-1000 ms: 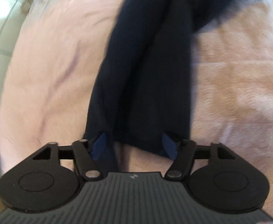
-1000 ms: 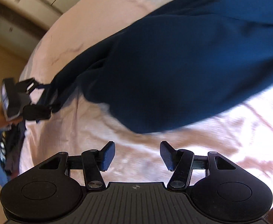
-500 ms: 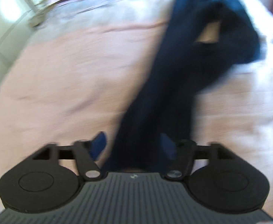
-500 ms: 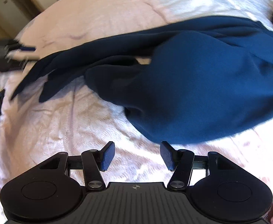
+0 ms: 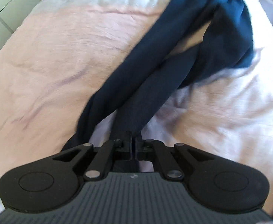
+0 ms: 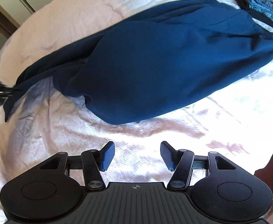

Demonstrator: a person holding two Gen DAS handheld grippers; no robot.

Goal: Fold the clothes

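Dark navy-blue soft fabric trousers (image 6: 173, 59), plain, unpatterned; legs (image 5: 136, 85) read near black in shade. Pale pink fuzzy blanket on the bed (image 5: 52, 65), washed white in sunlight. Black gripper (image 6: 137, 155) with blue ribbed pads (image 6: 106, 155). Folded faded-blue and charcoal denim (image 6: 263, 1) at the bed's far right corner.
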